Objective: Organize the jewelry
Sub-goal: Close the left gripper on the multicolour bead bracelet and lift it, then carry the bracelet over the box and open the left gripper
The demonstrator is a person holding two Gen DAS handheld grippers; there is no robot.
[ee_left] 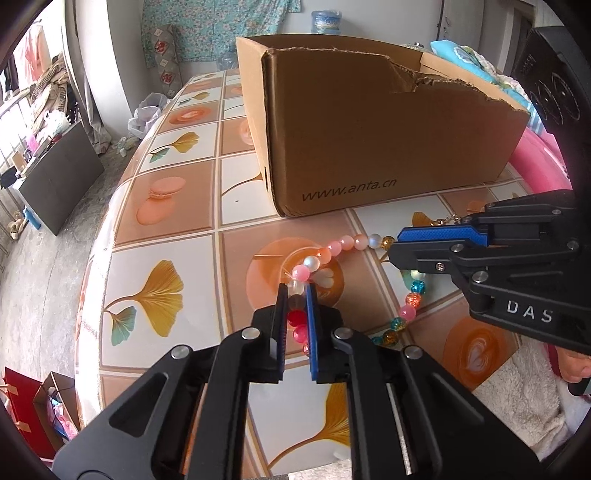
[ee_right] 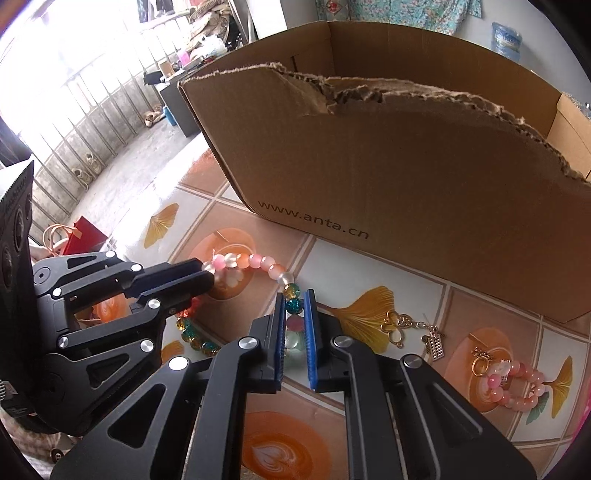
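Bead necklace [ee_left: 343,243] hangs between both my grippers, each pinching beads. The torn cardboard box [ee_left: 369,147] is just behind it, so left gripper [ee_left: 296,295] and right gripper [ee_right: 294,302] carry it forward over the wall

Cluttered room, daylight from my left

I see a round surface [ee_left: 192,206] covered in a cloth printed with ginkgo leaves and macarons, standing on a grey concrete floor [ee_left: 48,258]. A floral teal cloth [ee_left: 207,26] hangs on the pale back wall, with a blue water jug [ee_left: 326,21] beside it. A dark low cabinet [ee_left: 62,177] sits on the floor near barred windows [ee_right: 74,96], where strong daylight washes everything out. A red paper bag [ee_left: 22,410] stands by the surface's edge, and a white plastic bag [ee_left: 146,114] lies by the wall.
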